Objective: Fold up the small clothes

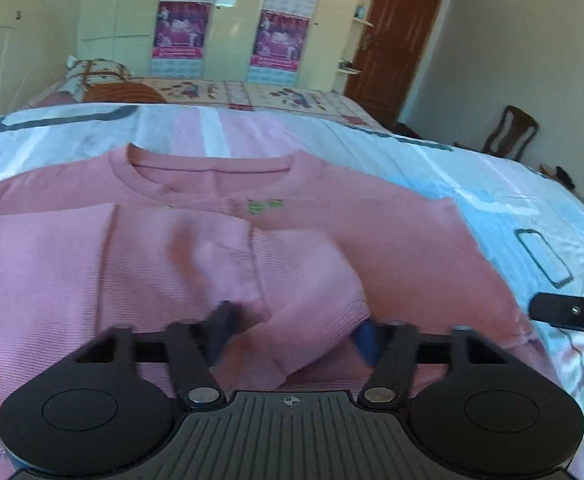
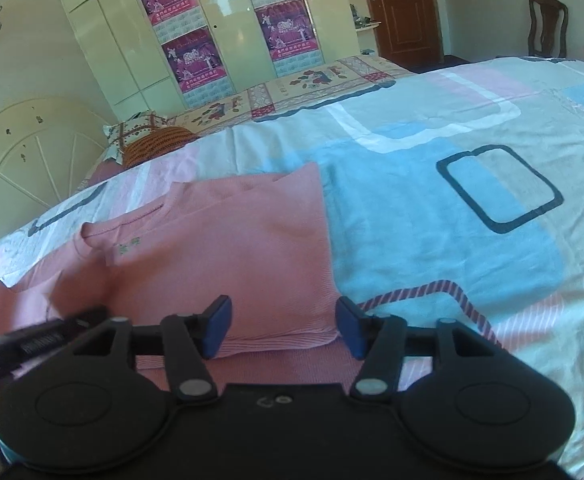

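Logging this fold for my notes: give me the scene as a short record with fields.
garment: pink shirt, flat on bedspread, neckline away from the claws
fold state: one sleeve lies across the front
left claw: open, sleeve cloth between its fingers
right claw: open, above the shirt's near hem corner
background: wardrobe, door, chair

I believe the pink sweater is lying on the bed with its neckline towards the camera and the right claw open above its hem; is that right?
Not quite: the pink sweater has its neckline away from the camera, toward the wardrobe, as both wrist views show. It does lie on the bed, and the right claw is open above its hem.
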Demonstrator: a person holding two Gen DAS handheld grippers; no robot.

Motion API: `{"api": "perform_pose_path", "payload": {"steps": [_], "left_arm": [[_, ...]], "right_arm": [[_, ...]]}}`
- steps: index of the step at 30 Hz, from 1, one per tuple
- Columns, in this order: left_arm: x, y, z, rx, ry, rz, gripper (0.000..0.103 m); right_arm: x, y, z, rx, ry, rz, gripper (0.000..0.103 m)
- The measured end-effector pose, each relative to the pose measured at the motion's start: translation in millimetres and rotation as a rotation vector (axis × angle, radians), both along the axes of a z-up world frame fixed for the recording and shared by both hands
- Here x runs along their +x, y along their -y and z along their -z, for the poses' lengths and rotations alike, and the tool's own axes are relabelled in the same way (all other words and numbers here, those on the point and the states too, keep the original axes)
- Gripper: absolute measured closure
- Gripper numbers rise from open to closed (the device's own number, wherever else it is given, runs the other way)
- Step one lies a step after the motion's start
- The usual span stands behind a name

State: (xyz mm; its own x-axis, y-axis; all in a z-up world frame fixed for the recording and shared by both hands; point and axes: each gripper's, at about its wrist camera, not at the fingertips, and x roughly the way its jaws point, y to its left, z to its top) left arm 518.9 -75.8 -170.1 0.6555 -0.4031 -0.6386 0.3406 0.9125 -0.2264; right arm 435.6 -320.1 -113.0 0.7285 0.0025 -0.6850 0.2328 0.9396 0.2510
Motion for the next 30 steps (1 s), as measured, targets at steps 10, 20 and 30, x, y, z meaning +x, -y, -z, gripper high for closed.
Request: {"api": "perform_pose_path", "payload": {"steps": [10, 20, 30], "left_arm": [[-86, -115, -44, 0.15, 0.217, -0.223, 0.026], [-82, -229, 1, 0.259, 0.08, -0.432, 0.047], [-68, -230, 11, 0.256, 0.081, -0.4, 0.083]], "right_arm": [[37, -53, 17, 0.216, -0.015, -0.171, 0.046], [71, -108, 37, 0.17, -0.08, -0.232, 0.073], [59, -101, -14, -0.061, 0.104, -0.223, 0.096]]}}
